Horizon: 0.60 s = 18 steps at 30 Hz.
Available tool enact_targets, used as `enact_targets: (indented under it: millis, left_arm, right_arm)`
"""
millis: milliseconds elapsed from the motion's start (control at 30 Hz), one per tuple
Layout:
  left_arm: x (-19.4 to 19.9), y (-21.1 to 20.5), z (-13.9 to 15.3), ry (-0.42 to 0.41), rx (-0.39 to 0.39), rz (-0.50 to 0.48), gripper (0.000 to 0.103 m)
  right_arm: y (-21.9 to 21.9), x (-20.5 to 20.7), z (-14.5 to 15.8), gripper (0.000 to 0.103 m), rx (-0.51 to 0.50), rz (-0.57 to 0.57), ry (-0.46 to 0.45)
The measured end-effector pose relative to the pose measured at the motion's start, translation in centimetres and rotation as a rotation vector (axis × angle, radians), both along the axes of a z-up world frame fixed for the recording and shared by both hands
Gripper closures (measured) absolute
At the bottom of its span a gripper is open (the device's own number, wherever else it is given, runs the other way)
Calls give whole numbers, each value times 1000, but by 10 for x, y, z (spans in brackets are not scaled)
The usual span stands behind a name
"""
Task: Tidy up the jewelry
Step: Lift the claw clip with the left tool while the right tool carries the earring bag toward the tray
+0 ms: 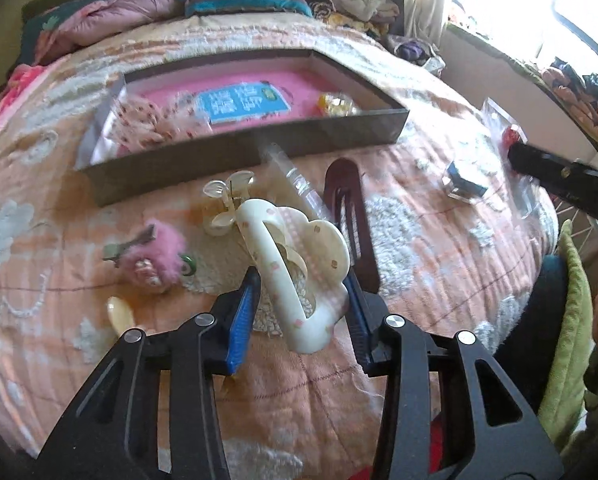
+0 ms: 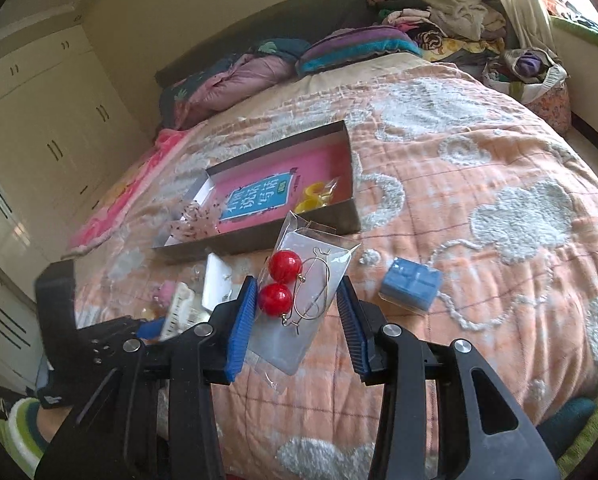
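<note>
In the left wrist view my left gripper is shut on a cream cloud-shaped hair claw, with a blue pad pressed on each side of it. On the bedspread beyond it lie a long dark brown hair clip, a clear claw clip and a fluffy pink clip. In the right wrist view my right gripper is shut on a clear bag holding two red ball earrings with gold hoops, raised above the bed. The shallow dark box with a pink floor lies just beyond.
The box holds a blue card, a yellow item in wrap and a dotted pouch. A small blue box sits on the orange quilt at the right. Pillows and piled clothes line the far end of the bed. A cream oval piece lies near left.
</note>
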<state>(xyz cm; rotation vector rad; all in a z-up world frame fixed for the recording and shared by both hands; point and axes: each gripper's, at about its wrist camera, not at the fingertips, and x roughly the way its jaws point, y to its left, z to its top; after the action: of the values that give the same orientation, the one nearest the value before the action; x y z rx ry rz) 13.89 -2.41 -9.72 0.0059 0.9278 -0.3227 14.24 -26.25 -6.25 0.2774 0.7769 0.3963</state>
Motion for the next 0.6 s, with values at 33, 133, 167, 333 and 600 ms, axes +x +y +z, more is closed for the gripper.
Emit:
enact_targets:
  millis: [33,133,167,333,600]
  left_arm:
    - [-2,1,5,-10,-7,1,70]
    - [-8,5,17,-27,-26,7,70]
    - [-11,7,23,-38,-34,10,70]
    - [-17,14,48,-94,-34,36,70]
    - [-17,26,78,-158,-53,92,70]
  right_arm:
    - [-2,-2,1,63,6,-2,-2]
    - [-5,-8,8,63,14,-2,-21]
    - [-5,-11,11,63,15,-2,-31]
    - [-5,-23,28,63,11,6,-81]
    - [-1,-37,53,63,-10,20,-163]
